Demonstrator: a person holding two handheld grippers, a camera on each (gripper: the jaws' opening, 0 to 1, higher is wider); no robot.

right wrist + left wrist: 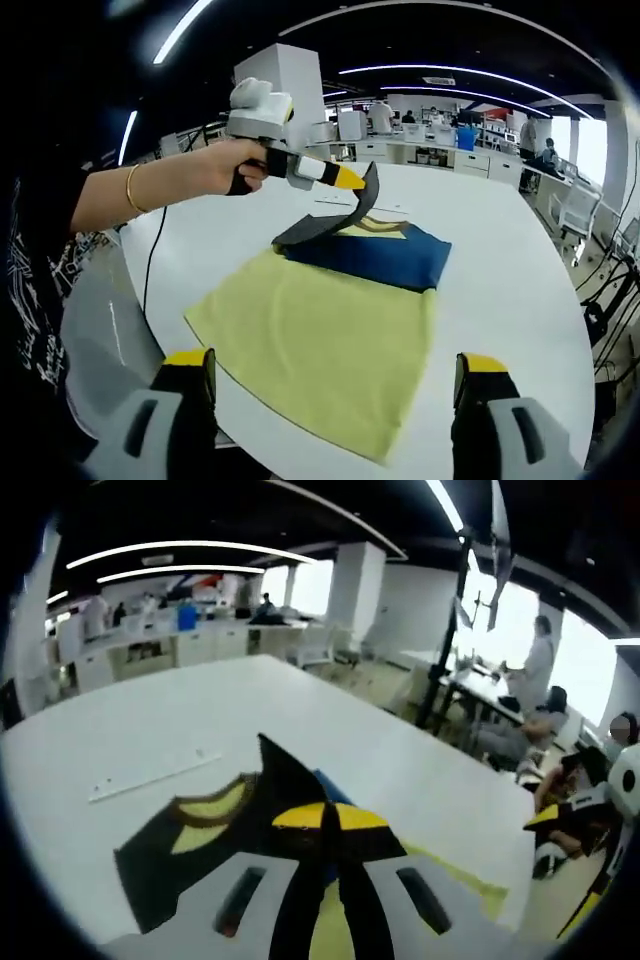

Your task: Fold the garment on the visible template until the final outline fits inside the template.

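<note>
Right gripper view takes in the broad white bench (520, 260), and on it the pale yellow rectangular cloth template (320, 350). At the template's far end lies the dark navy garment with yellow trim (370, 255). One black corner of it is lifted clear of the bench by the left gripper (352, 181), whose yellow-tipped jaws are pinched tight on the fabric. The right gripper (335, 390) hangs over the template's near edge, jaws spread wide, holding nothing. To fold well, I judge the lifted corner should be carried over and laid flat, edges inside the yellow outline. No readable brand or writing.
</note>
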